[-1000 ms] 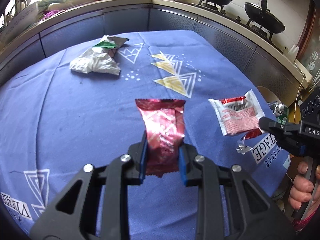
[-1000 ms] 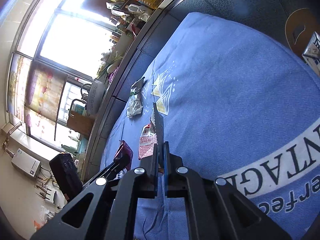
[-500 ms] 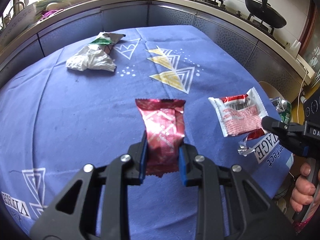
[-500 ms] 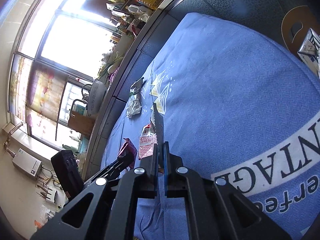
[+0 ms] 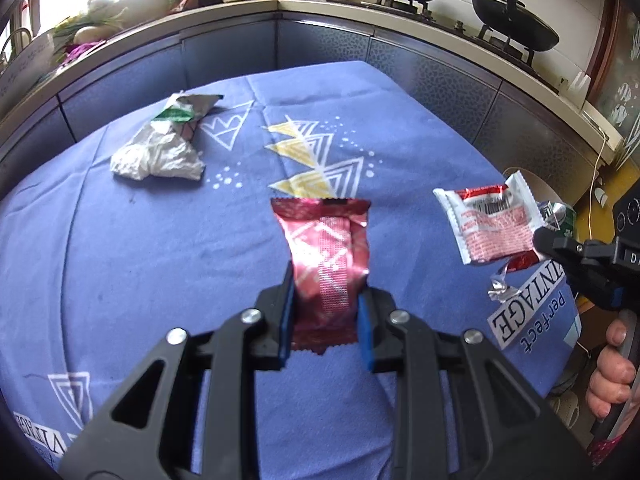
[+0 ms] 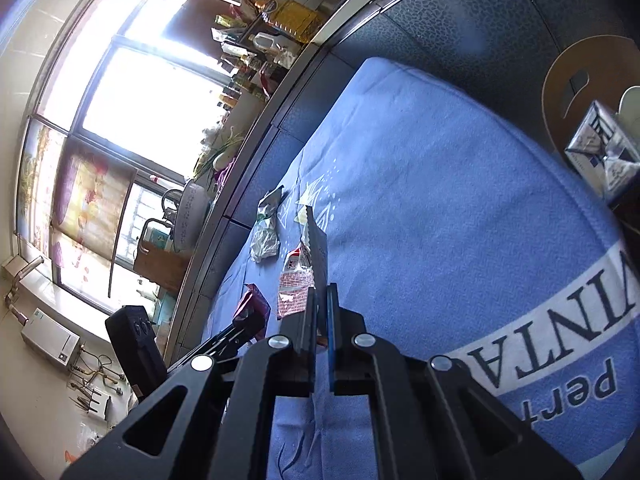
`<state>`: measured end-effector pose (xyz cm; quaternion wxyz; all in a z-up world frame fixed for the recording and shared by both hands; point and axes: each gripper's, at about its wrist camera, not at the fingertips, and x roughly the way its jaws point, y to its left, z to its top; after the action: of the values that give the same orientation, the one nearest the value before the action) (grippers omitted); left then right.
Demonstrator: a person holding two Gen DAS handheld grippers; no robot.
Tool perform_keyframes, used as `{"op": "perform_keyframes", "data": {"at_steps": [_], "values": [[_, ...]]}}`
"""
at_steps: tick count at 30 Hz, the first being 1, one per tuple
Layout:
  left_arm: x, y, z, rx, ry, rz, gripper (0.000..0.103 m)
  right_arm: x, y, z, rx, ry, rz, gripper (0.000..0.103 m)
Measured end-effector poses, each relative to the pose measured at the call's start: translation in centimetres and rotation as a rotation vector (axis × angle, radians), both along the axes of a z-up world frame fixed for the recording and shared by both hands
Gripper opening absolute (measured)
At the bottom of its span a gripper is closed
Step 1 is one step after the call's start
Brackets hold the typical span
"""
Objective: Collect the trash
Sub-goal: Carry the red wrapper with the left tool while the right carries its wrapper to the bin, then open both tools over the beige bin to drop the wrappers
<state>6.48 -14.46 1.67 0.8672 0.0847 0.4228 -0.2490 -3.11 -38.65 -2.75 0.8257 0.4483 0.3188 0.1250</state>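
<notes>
We have the left gripper (image 5: 326, 320) closed on a dark red foil wrapper (image 5: 326, 260), its blue-padded fingers (image 5: 287, 320) pressing the wrapper's two side edges so that the packet stands up out of them, lifted clear of the blue cloth (image 5: 120, 260) that covers the counter. Over to the right in that same view, the right gripper (image 5: 538, 240) pinches a white and red sachet (image 5: 490, 224) by one corner, and the sachet hangs in the air above the cloth's edge (a scrap of crinkled silver foil (image 5: 500, 290) dangles just below it, though we cannot tell whether it belongs to the same packet). A hand (image 5: 610, 376) grips the handle beneath that gripper. From the right wrist view, we see the right gripper's fingers (image 6: 308, 320) drawn nearly together with the thin edge of the sachet (image 6: 296, 286) clamped between them, and the red wrapper (image 6: 252, 308) sits off to the left in the other tool. Well apart from both, toward the far side of the cloth, a crumpled silver wrapper with a green patch (image 5: 164, 148) lies flat near the printed white and yellow triangles (image 5: 316, 164). Beyond the cloth runs a kitchen worktop with two black woks (image 5: 514, 30) on a stove.
</notes>
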Motion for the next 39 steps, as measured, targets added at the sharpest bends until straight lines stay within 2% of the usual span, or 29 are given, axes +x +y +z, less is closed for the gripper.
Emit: {"op": "perform_keyframes", "data": {"at_steps": [14,25,30,34,39], "values": [[0.2,-12.6,2.2,0.019,-0.052,-0.228,0.025,-5.1,-10.2,0.5,-0.015,-0.046,-0.238,0.003],[-0.7,-23.6,2.4,0.015,-0.014,-0.408,0.025,-9.1,-18.2,-0.6,-0.062,-0.049,-0.461,0.003],[-0.5,-28.0,1.6,0.010,0.034,-0.463,0.025,-9.6,-19.1,-1.2,-0.182,-0.009,-0.504,0.003],[0.7,-31.6,0.0,0.016,0.128,-0.529,0.025,-9.6,-18.4,-2.0,-0.281,0.025,-0.495,0.003],[2.2,-35.4,-2.8,0.054,0.242,-0.591,0.025,-9.3,-17.5,-3.6,-0.347,0.055,-0.473,0.003]]}}
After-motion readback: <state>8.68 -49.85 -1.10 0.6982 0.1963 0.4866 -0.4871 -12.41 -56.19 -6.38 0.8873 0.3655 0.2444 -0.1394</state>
